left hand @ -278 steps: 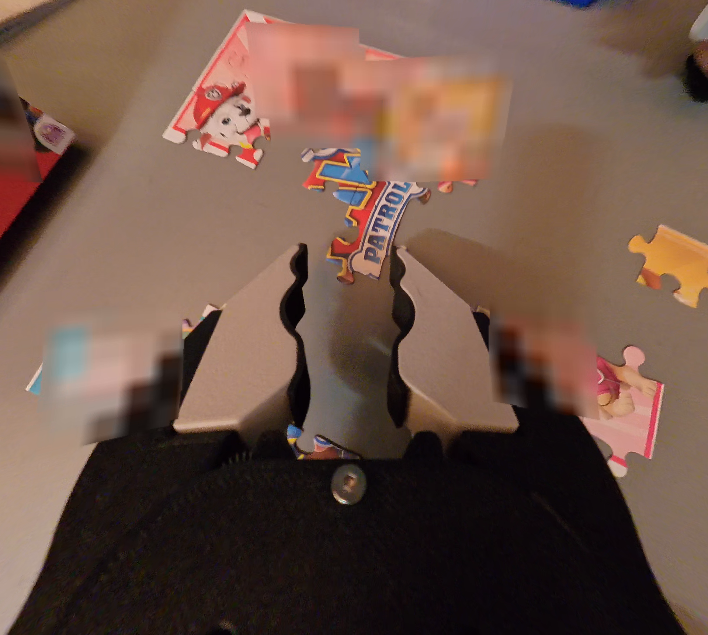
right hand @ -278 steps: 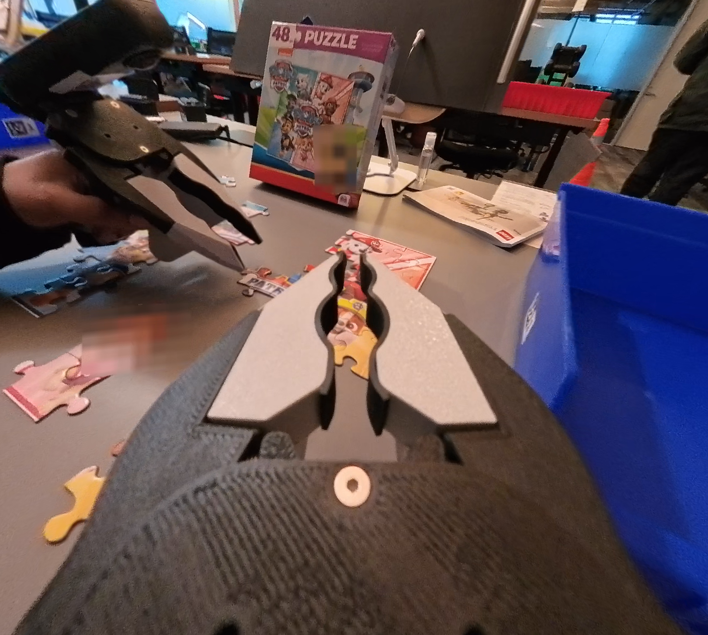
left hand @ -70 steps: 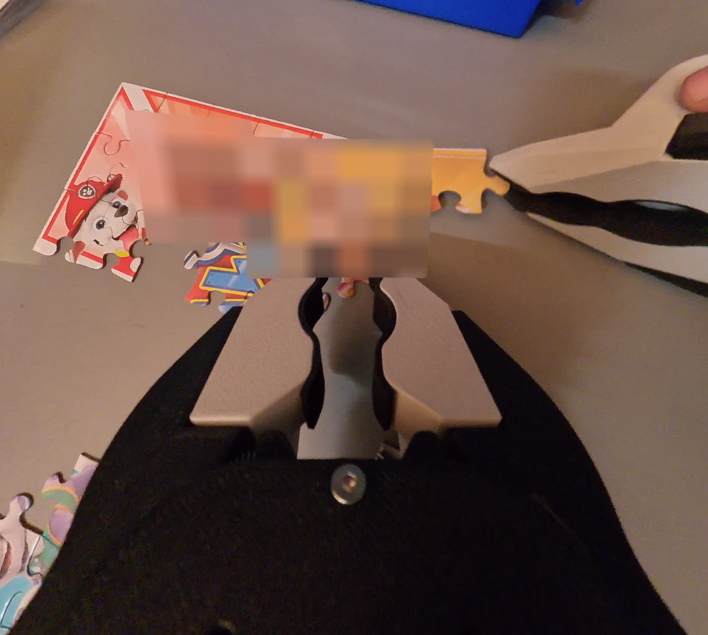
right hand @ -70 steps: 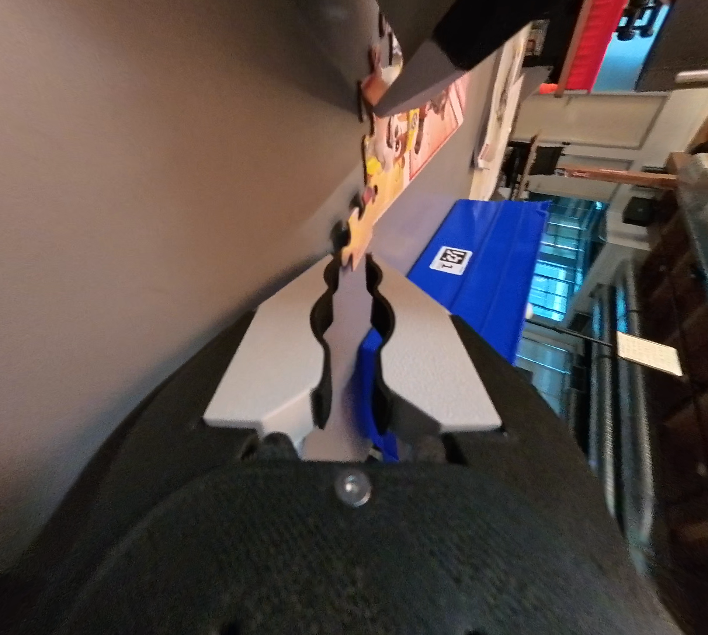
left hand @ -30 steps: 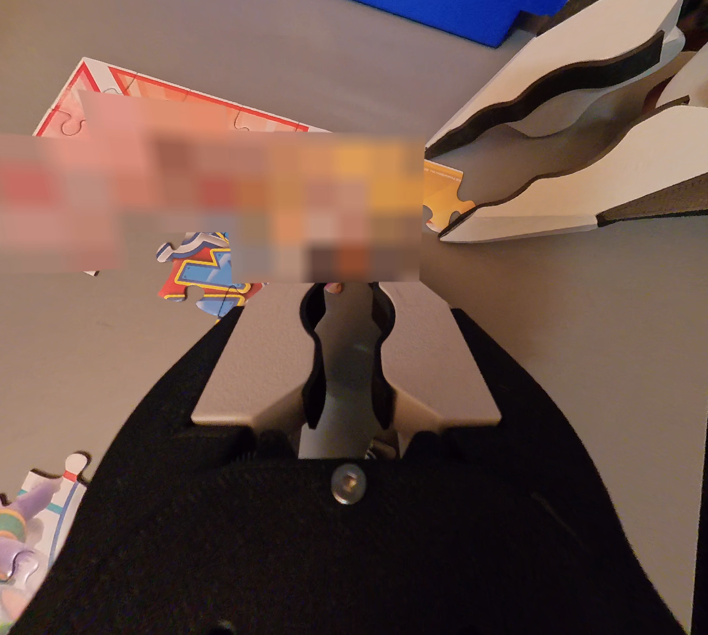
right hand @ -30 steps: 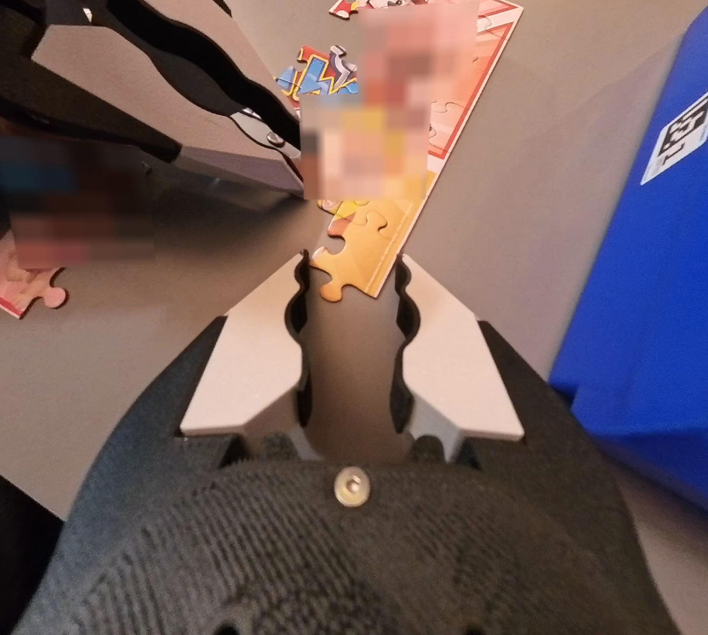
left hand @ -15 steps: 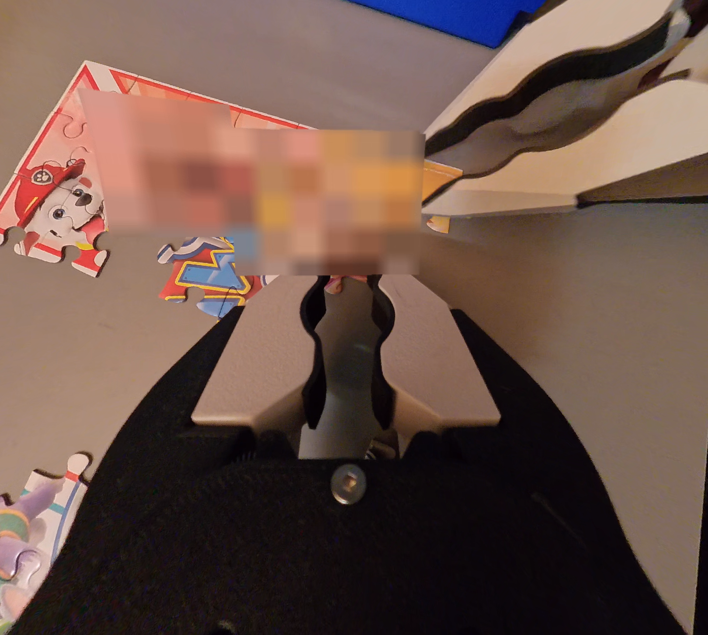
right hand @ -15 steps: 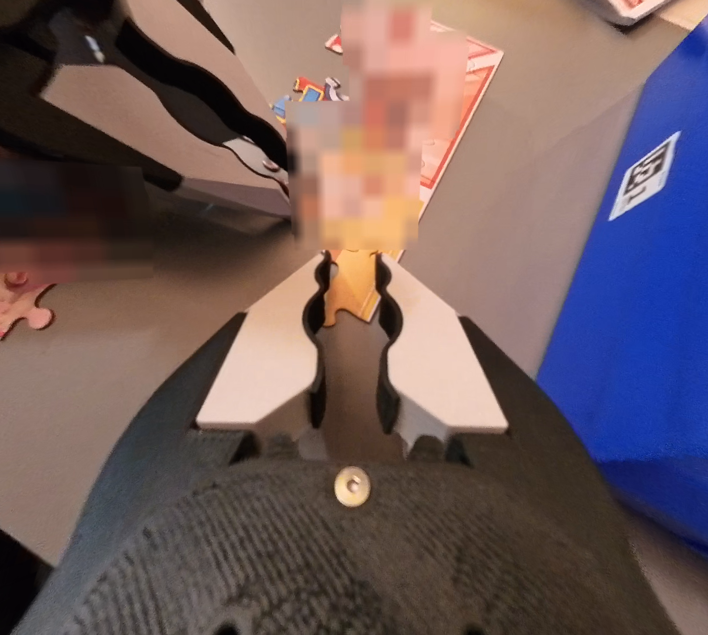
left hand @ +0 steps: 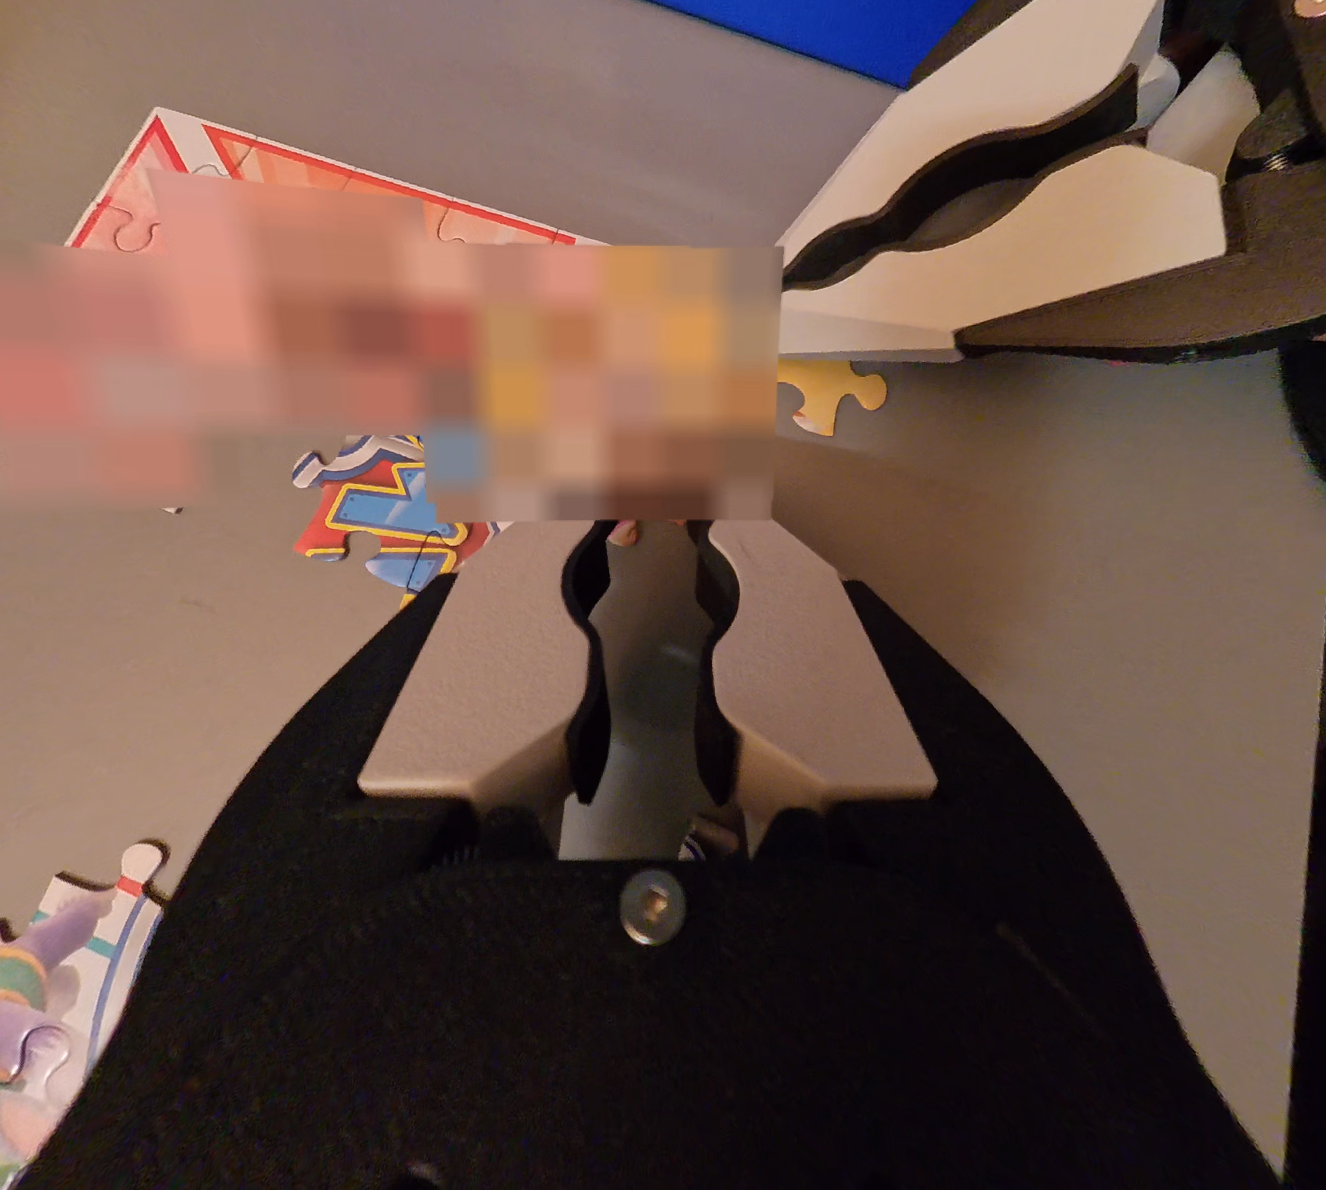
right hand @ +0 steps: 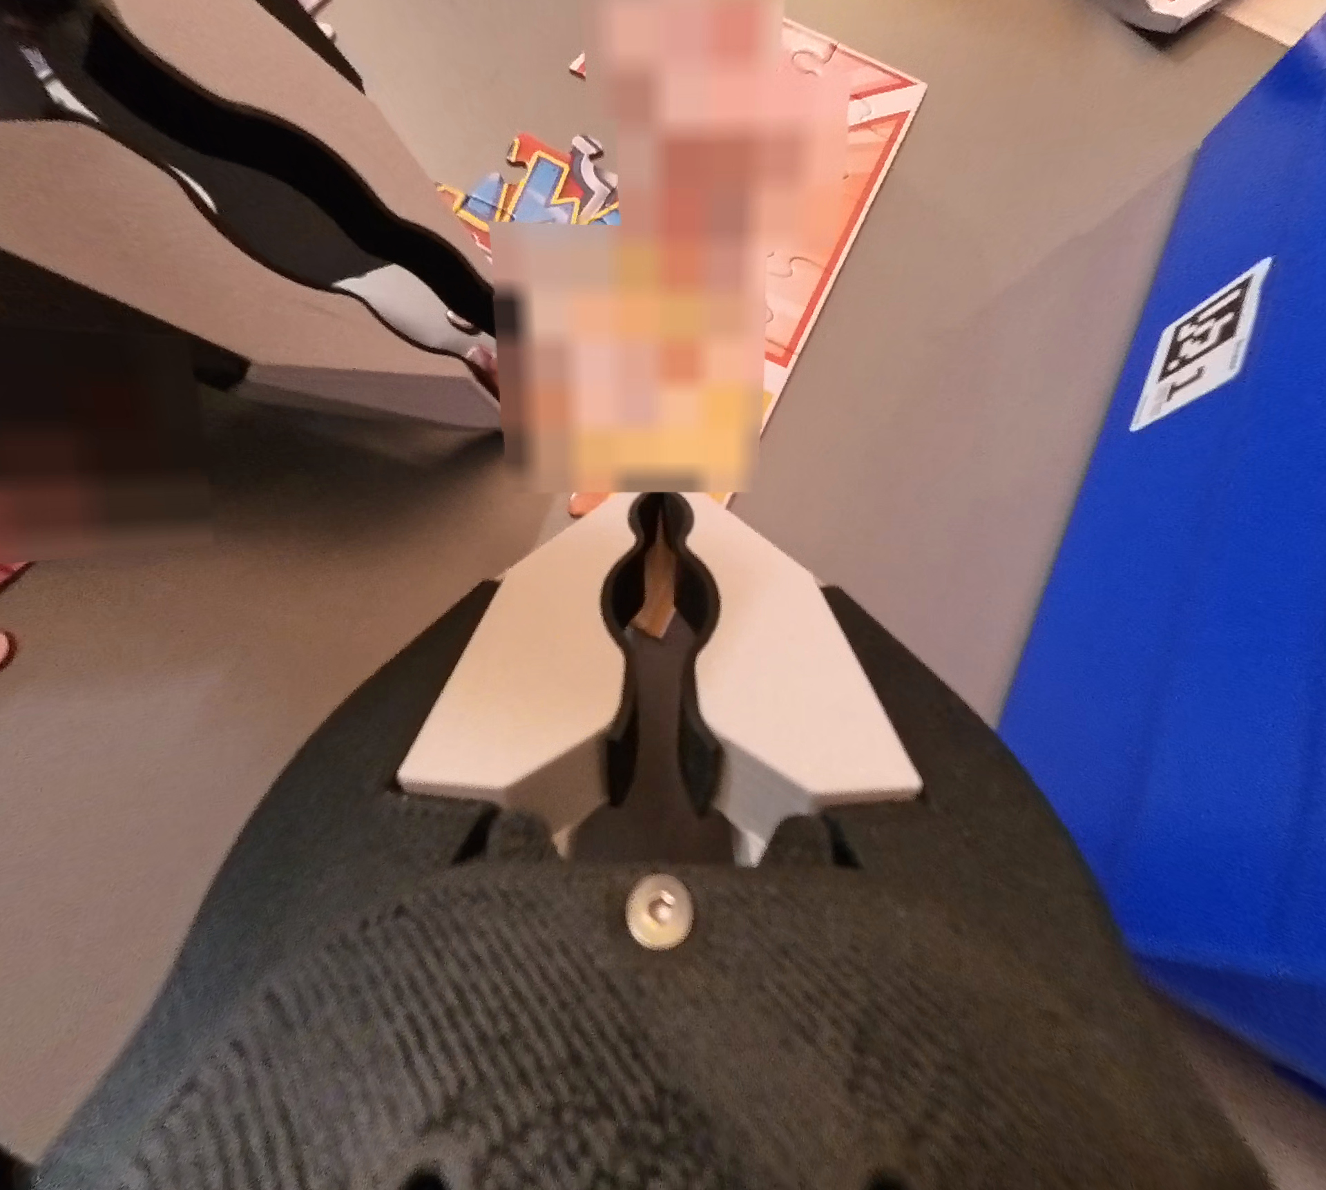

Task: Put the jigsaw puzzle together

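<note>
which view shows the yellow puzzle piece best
The left wrist view: the yellow puzzle piece lies flat on, with knob and outline plain, sticking out under the right claw. The right wrist view shows only a thin, edge-on strip of it between that claw's closed fingers.

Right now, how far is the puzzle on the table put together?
Done: a red-bordered block of joined pieces lies flat on the grey table. In hand: the right claw looks closed on a thin yellow piece at the block's end, and the left claw points, open, at its near edge. Left: pastel pieces lie apart, unjoined.
</note>
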`<move>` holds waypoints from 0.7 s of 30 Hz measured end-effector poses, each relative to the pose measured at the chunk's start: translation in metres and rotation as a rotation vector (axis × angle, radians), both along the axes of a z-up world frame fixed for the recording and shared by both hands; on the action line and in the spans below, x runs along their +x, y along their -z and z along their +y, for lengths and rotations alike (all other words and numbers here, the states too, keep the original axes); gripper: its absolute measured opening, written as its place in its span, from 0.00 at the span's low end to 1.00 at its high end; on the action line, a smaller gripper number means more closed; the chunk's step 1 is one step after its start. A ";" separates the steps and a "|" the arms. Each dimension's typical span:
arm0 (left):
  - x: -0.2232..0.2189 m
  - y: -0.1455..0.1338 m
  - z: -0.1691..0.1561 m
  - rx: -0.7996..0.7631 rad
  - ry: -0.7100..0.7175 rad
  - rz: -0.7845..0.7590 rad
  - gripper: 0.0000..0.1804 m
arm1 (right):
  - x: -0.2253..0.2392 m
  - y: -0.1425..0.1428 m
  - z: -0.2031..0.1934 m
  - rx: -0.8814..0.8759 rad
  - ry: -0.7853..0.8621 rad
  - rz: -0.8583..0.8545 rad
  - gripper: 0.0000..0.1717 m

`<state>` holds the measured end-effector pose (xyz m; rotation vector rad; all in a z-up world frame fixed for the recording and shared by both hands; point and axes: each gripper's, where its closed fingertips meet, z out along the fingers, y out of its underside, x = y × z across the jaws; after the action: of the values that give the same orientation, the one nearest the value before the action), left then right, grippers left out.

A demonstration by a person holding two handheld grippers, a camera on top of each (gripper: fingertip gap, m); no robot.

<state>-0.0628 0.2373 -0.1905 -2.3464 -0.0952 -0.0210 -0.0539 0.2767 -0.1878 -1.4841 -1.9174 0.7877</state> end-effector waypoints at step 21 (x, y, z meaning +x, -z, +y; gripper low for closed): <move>-0.049 -0.001 -0.079 0.002 -0.141 0.021 0.23 | 0.025 -0.001 0.011 -0.191 0.071 -0.020 0.14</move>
<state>-0.1122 0.1583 -0.1896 -2.3323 -0.2498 0.0732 -0.0286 0.2879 -0.1872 -1.6691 -1.8344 0.9484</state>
